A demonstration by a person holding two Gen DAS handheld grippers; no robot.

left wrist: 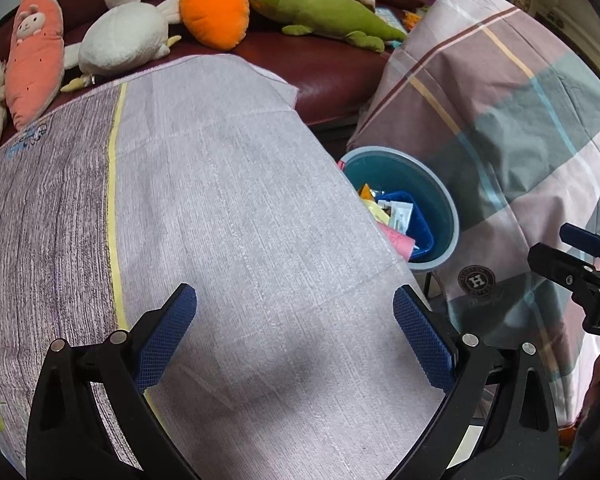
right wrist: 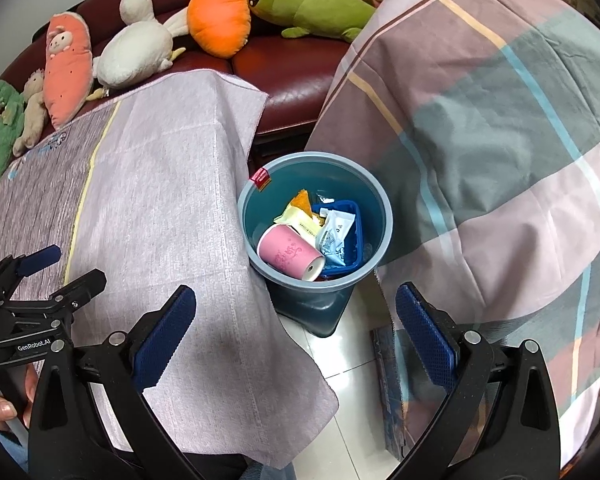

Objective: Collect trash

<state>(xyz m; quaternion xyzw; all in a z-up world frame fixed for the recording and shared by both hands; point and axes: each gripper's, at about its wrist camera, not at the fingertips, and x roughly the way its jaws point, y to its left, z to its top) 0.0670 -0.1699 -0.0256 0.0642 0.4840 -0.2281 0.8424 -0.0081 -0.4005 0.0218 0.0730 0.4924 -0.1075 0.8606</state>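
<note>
Your left gripper (left wrist: 295,334) hangs over the pale lilac tablecloth (left wrist: 228,200) with its blue-padded fingers (left wrist: 168,334) spread wide and nothing between them; bare cloth fills the gap. Your right gripper (right wrist: 296,334) is likewise spread wide and empty, its fingers (right wrist: 424,338) straddling the cloth's hanging corner and a strip of white tiled floor (right wrist: 352,360).

The teal trash bin (right wrist: 374,196) stands on the floor just ahead of the right fingertips, between the table edge and a plaid-covered piece of furniture (right wrist: 500,140). From the left gripper it lies ahead and to the right of the right-hand finger, partly hidden by the cloth edge.

Inside the bin: a pink paper cup (right wrist: 290,252) on its side, a yellow-and-orange snack wrapper (right wrist: 300,212), a pale blue sachet (right wrist: 334,232) and a blue plastic tray (right wrist: 350,240). A small red packet (right wrist: 261,178) sits at the bin's far-left rim; whether it rests on the rim or on the cloth is unclear.

Beyond the fingers, plush toys line a dark red sofa (left wrist: 332,72): a white goose (left wrist: 124,36), an orange carrot (left wrist: 216,8), a green lizard (left wrist: 324,12).
</note>
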